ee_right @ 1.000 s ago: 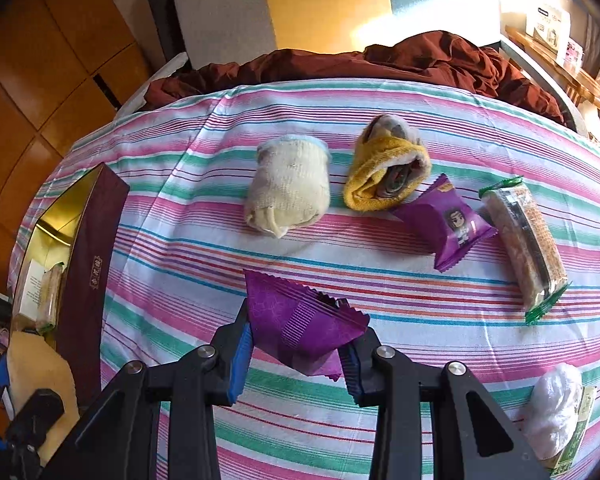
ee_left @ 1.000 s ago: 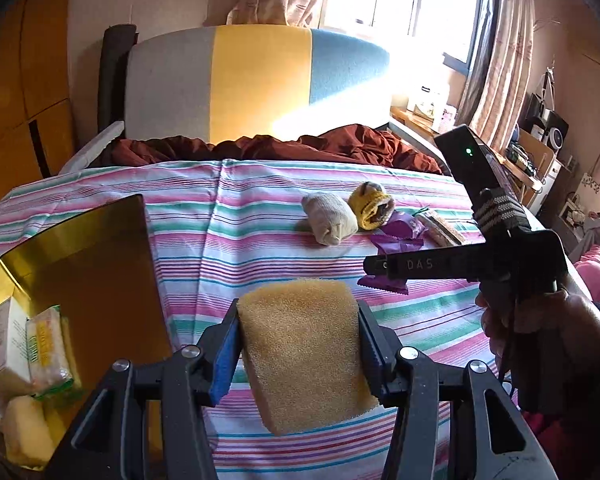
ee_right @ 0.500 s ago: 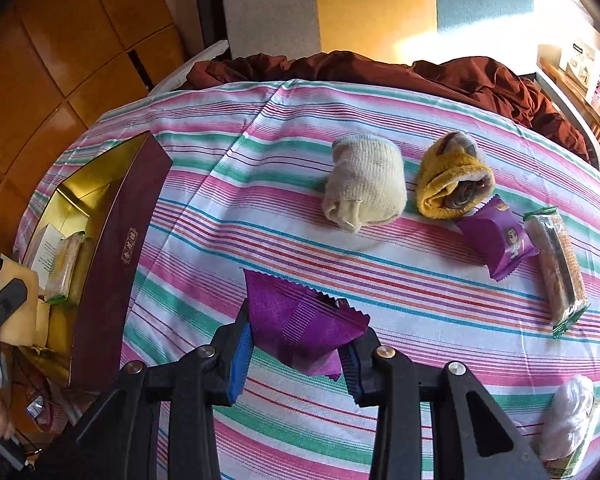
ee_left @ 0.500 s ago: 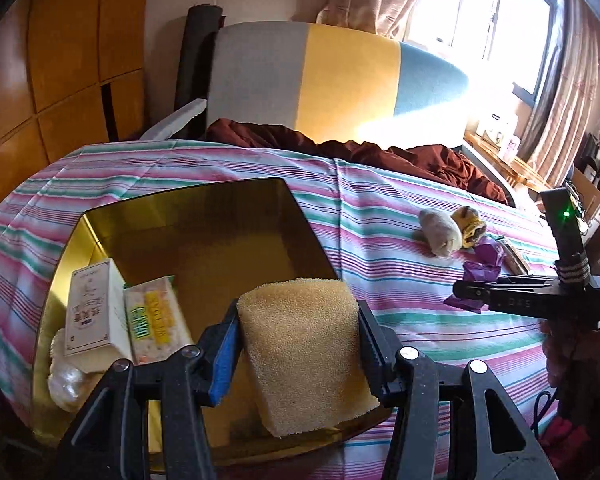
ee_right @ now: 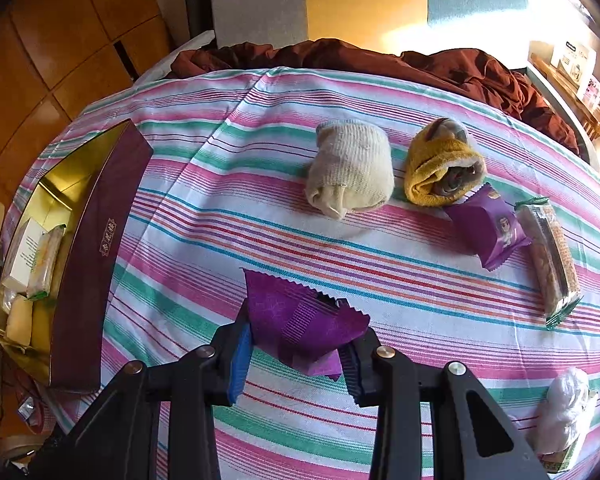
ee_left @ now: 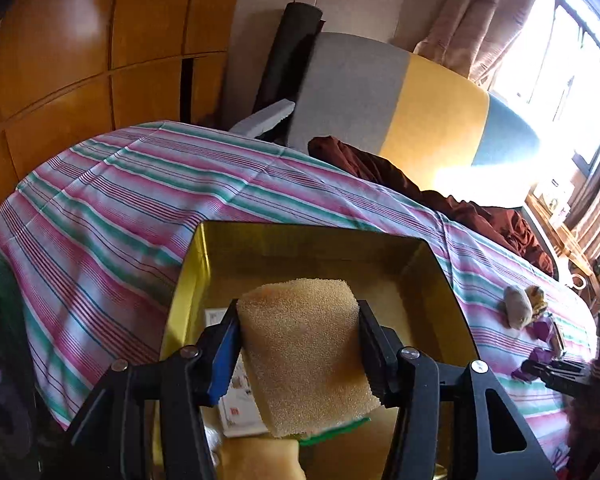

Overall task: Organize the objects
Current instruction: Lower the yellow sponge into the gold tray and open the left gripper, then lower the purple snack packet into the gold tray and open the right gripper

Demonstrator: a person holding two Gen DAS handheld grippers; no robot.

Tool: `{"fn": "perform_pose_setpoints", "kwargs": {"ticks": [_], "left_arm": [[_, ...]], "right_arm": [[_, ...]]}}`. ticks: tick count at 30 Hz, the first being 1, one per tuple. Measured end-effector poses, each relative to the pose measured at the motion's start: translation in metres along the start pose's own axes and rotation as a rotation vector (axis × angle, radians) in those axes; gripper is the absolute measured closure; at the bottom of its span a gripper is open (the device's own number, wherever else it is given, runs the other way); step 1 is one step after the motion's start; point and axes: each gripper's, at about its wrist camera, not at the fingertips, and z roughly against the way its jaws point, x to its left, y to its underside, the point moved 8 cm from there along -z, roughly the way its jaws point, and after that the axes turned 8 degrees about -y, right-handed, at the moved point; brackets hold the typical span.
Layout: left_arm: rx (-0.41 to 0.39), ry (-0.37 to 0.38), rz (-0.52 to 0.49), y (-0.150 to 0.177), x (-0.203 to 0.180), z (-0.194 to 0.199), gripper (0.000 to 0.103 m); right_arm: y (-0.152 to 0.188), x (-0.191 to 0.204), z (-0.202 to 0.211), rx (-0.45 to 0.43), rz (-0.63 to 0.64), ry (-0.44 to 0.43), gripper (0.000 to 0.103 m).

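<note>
Above the gold box [ee_left: 432, 280], left tool [ee_left: 300, 344] pinching sponge [ee_left: 304, 352]; right tool [ee_right: 296, 344] pinching purple packet [ee_right: 300, 316]

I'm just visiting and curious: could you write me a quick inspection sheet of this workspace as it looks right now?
Surface: striped cloth covers it.
Job's things: gold-lined box at the cloth's edge holds packets; cream sock roll, yellow sock roll, purple packet and wafer bar lie loose.
Clutter: white wrapped bundle.
Grippers: left gripper clamps a sponge over the box; right gripper clamps a purple wrapper.
Cables: nothing seen.
Surroundings: wood panels, maroon blanket.
</note>
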Motion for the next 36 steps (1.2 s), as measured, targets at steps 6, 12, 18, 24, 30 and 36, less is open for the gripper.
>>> {"fn": "perform_pose_setpoints", "kwargs": {"ticks": [6,12,18,24,30,36], "left_arm": [[-0.005,-0.063,0.020,-0.032,0.017,-0.037,0.040],[0.026,-0.115,0.038,-0.033,0.025,-0.060,0.036],[0.034,-0.130,0.019,-0.009,0.021,-0.054,0.026],[0.011,-0.184,-0.029,-0.008,0.021,-0.051,0.012],[-0.054,-0.190,-0.012,-0.010,0.021,-0.019,0.009],[-0.122,-0.152,-0.017,0.005,0.009,0.021,0.001]], "right_arm": [[0.000,-0.002,-0.003,0.007,-0.005,0.001,0.065],[0.001,-0.004,-0.008,0.023,0.003,0.019,0.065],[0.002,-0.005,-0.008,0.023,0.003,0.026,0.065],[0.001,-0.003,-0.010,0.024,0.002,0.029,0.065],[0.001,-0.004,-0.010,0.021,0.010,0.039,0.065],[0.002,-0.001,-0.009,0.017,0.007,0.046,0.065]]}}
